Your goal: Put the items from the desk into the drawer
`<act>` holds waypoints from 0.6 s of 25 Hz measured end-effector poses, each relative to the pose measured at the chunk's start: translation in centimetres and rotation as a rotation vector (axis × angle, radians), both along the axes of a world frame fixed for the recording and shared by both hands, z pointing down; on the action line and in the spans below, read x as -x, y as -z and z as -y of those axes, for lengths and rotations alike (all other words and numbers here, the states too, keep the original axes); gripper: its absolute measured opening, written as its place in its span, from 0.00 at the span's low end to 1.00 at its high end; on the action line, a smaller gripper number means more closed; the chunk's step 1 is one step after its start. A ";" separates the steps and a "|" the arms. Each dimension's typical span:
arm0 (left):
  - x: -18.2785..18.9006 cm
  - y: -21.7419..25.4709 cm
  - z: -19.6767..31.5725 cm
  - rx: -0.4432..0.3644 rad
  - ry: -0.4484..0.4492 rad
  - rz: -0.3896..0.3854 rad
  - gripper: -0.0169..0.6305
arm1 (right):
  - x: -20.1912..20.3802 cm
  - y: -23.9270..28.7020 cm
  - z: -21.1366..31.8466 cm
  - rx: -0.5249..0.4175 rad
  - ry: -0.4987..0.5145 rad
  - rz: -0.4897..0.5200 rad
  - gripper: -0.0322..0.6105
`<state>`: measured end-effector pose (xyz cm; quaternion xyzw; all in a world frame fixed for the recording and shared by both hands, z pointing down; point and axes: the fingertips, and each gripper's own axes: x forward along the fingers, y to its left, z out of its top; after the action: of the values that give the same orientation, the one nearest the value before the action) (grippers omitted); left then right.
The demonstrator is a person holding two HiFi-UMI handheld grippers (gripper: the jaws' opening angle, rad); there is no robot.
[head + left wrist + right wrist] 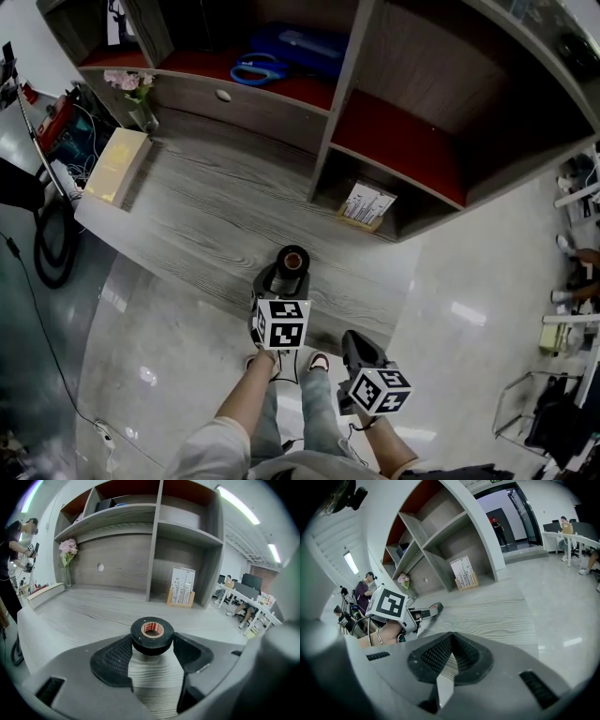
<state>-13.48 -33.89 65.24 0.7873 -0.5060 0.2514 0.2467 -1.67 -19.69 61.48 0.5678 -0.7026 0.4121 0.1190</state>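
Note:
A black roll of tape (pixel 292 261) with a red-printed core is held between the jaws of my left gripper (pixel 286 274), just above the grey wooden desk (pixel 206 216) near its front edge. The left gripper view shows the tape (pixel 151 634) pinched from both sides by the ribbed pads (pixel 112 660). A drawer front with a round knob (pixel 223 95) sits at the back of the desk and looks closed. My right gripper (pixel 356 345) hangs off the desk's front right, over the floor. Its jaws (pixel 451 638) meet with nothing between them.
A vase of pink flowers (pixel 136 94) and a pale yellow box (pixel 117 164) stand at the desk's left end. A wooden holder with papers (pixel 366 204) sits under the right shelf. Blue scissors (pixel 258 70) lie on the red shelf above the drawer. Cables (pixel 52 234) trail on the floor at left.

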 end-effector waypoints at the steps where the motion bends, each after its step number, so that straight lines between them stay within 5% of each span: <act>1: 0.0 0.2 -0.1 -0.002 0.002 -0.004 0.46 | 0.0 0.1 0.0 -0.001 0.000 -0.001 0.05; 15: 0.9 3.1 -3.0 -0.030 0.008 -0.027 0.46 | 0.1 1.8 -1.5 -0.038 -0.006 -0.025 0.05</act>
<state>-14.34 -30.89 62.11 0.7923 -0.5093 0.2322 0.2427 -1.80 -18.23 59.68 0.5771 -0.7070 0.3920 0.1161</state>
